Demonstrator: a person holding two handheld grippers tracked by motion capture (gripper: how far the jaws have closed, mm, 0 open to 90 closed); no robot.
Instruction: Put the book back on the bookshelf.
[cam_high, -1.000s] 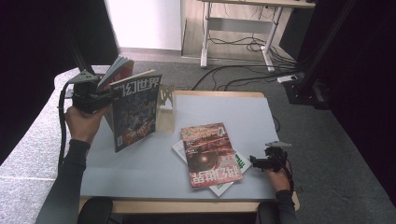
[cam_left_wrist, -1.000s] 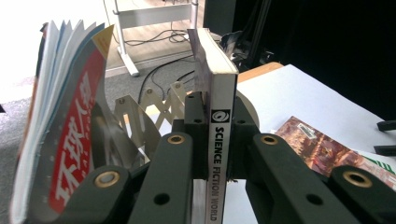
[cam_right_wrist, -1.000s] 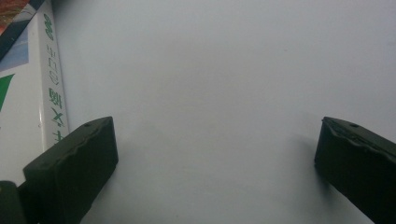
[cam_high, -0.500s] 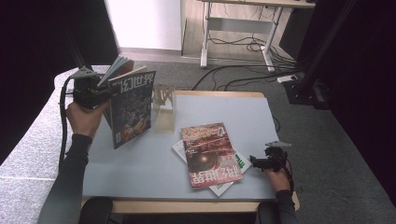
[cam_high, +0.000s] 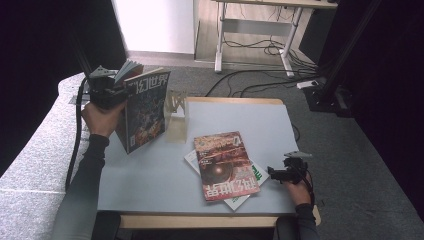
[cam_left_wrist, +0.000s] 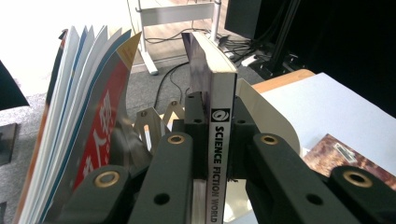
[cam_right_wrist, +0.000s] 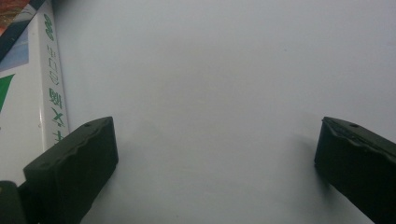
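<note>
My left gripper (cam_high: 120, 97) is shut on the spine of a science fiction magazine (cam_high: 146, 110) and holds it upright over the table's far left corner, just left of a small wooden rack (cam_high: 176, 104). In the left gripper view the jaws of the left gripper (cam_left_wrist: 217, 109) clamp the magazine's spine (cam_left_wrist: 219, 140). Fanned pages with a red cover (cam_left_wrist: 84, 130) stand close on the left; I cannot tell whether they are gripped. A red-brown magazine (cam_high: 225, 165) lies flat on a white and green one (cam_high: 239, 200). My right gripper (cam_high: 274, 174) rests open beside them.
The grey table (cam_high: 150, 175) has a wooden front edge. In the right gripper view the open right gripper (cam_right_wrist: 215, 140) is over bare tabletop (cam_right_wrist: 210, 70), with the white and green magazine's edge (cam_right_wrist: 28, 93) at the left. Cables and a desk frame (cam_high: 250, 30) lie beyond.
My left gripper has carried the upright magazine a little farther back and to the right, closer to the wooden rack. The right gripper has kept still.
</note>
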